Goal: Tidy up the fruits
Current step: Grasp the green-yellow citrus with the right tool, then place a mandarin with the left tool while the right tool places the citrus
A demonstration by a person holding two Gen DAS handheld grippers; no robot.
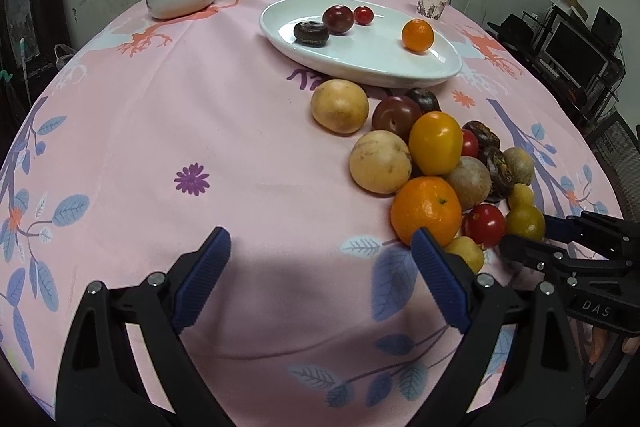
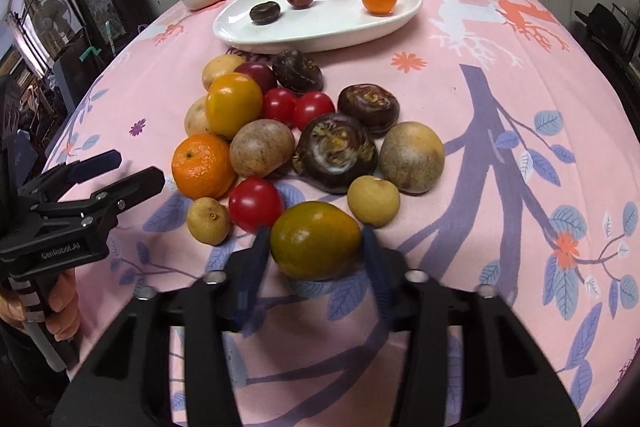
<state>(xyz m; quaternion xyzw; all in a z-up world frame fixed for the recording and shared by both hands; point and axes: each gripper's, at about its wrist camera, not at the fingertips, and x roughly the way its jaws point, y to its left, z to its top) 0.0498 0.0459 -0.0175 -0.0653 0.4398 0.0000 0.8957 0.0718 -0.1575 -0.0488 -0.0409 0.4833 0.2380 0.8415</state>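
here the yellow-green fruit [image 2: 316, 239] sits at the near edge of the fruit pile [image 2: 296, 135], and the right gripper [image 2: 316, 247] seems clamped on it, though its pads are blurred. beyond lies the white plate [image 2: 256, 37]. the left gripper [image 1: 320, 279] hangs spread, empty, over the tablecloth [image 1: 200, 107].
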